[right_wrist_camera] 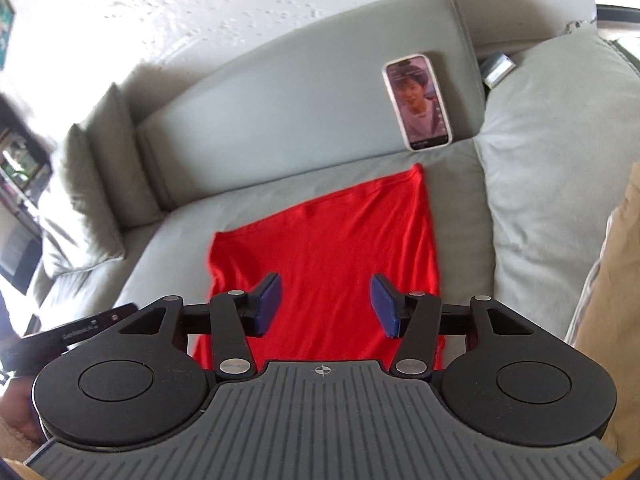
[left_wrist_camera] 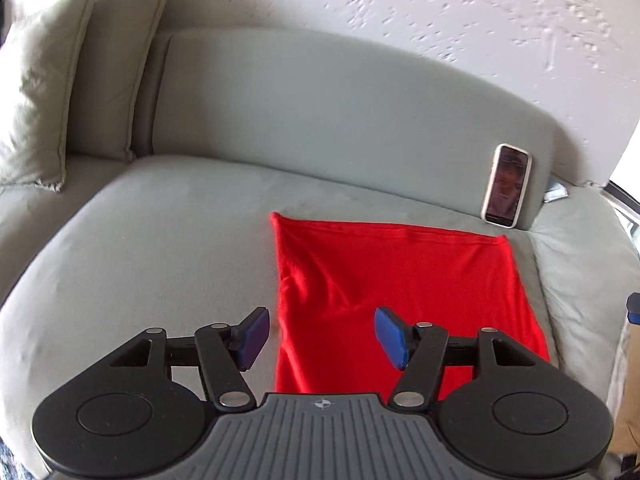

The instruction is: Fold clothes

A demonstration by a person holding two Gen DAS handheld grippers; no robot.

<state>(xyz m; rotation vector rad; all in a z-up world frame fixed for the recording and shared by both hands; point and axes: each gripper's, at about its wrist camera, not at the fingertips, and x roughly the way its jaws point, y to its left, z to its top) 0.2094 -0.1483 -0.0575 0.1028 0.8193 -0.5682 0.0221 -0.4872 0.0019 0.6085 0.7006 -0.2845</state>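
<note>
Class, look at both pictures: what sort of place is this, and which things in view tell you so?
Probably a living room in a home. A grey sofa with loose cushions stands against a white textured wall, a phone leans on its backrest, and a red garment lies spread on the seat.

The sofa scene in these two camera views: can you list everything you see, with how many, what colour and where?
Red garment: one, red, lying flat on the sofa seat, folded to a rough rectangle.
Sofa: one, pale grey-green, filling both views.
Throw pillows: two, same grey-green, upright at the sofa's far left end.
Large cushion: one, pale grey, right of the garment.
Phone: one, white case, screen lit, leaning on the backrest beyond the garment.
Wall: white, textured, behind the sofa.
Left gripper: black, blue pads, open, empty, above the garment.
Right gripper: the same, open, empty.
</note>
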